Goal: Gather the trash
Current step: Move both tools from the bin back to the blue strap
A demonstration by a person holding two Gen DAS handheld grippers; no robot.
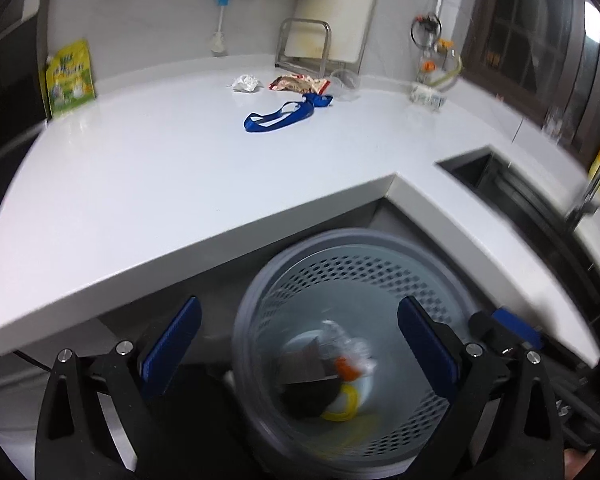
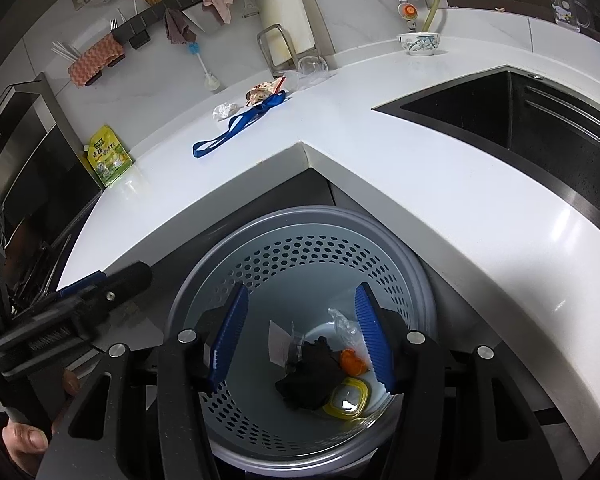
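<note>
A grey perforated trash bin [image 1: 256, 308] [image 2: 420, 280] stands on the floor in the counter's inner corner. Inside lie a black wad [image 2: 312, 376], an orange piece [image 2: 352, 361], a yellow-rimmed lid [image 2: 348, 400] and clear plastic [image 2: 342, 322]. My left gripper [image 1: 300, 352] and right gripper [image 2: 302, 336] are both open and empty above the bin. On the white counter [image 1: 160, 168] lie a blue lanyard [image 1: 278, 118] [image 2: 236, 126], a crumpled white paper [image 1: 245, 83] [image 2: 224, 110], a snack wrapper [image 1: 298, 83] [image 2: 262, 91] and a clear plastic cup [image 1: 346, 82] [image 2: 312, 66].
A green pouch [image 1: 70, 78] [image 2: 108, 156] leans at the counter's left end. A metal rack [image 1: 306, 46] and cutting board stand at the wall. A bowl [image 2: 418, 43] sits near the black sink [image 2: 540, 120]. The left gripper body [image 2: 72, 308] shows in the right wrist view.
</note>
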